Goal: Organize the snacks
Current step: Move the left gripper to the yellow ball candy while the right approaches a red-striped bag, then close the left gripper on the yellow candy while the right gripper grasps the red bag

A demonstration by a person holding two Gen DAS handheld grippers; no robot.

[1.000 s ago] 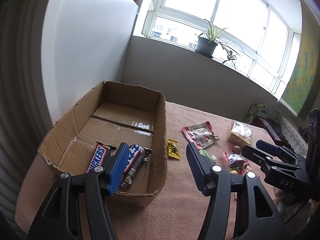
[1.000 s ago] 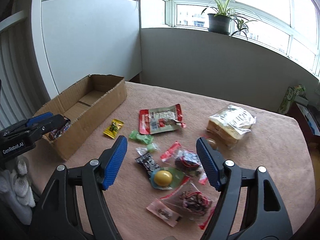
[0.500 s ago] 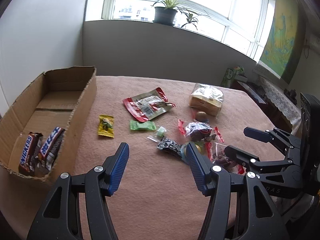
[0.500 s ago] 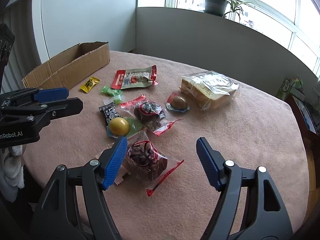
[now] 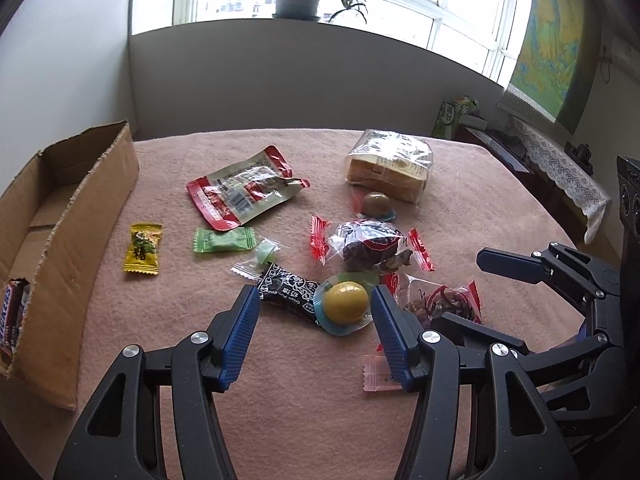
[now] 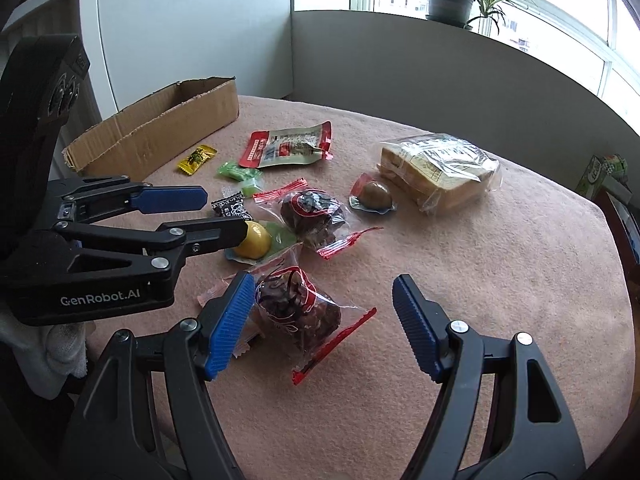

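Since a second ago you have swung your left gripper (image 5: 314, 312) away from the cardboard box (image 5: 84, 216) and brought both tools over the loose snacks, so the box now sits at nine o'clock in the left wrist view with two Snickers bars (image 5: 12, 320) lying in its near end. Those bars suggest the box is the collecting place, and everything on the pink tablecloth (image 5: 280, 392) is yet to be gathered.

Your left gripper is wide open and holds nothing; its blue pads frame the yellow ball candy (image 5: 346, 302) and the black cream candy (image 5: 286, 292) touching it at nine o'clock. From the right wrist view one finger appears to lie against the yellow ball, though contact is hard to confirm.

Your right gripper (image 6: 324, 320) is equally wide open and empty, straddling the clear dark-fruit packet (image 6: 304, 312); its left pad sits just beside the wrapper.

Outward, a second fruit packet (image 5: 368, 244) lies at twelve o'clock of the yellow ball, a brown jelly cup (image 5: 377, 203) and bread bag (image 5: 388, 164) beyond it, a red pouch (image 5: 244, 188), green candy (image 5: 224, 239) and yellow candy (image 5: 143, 246) toward ten o'clock.
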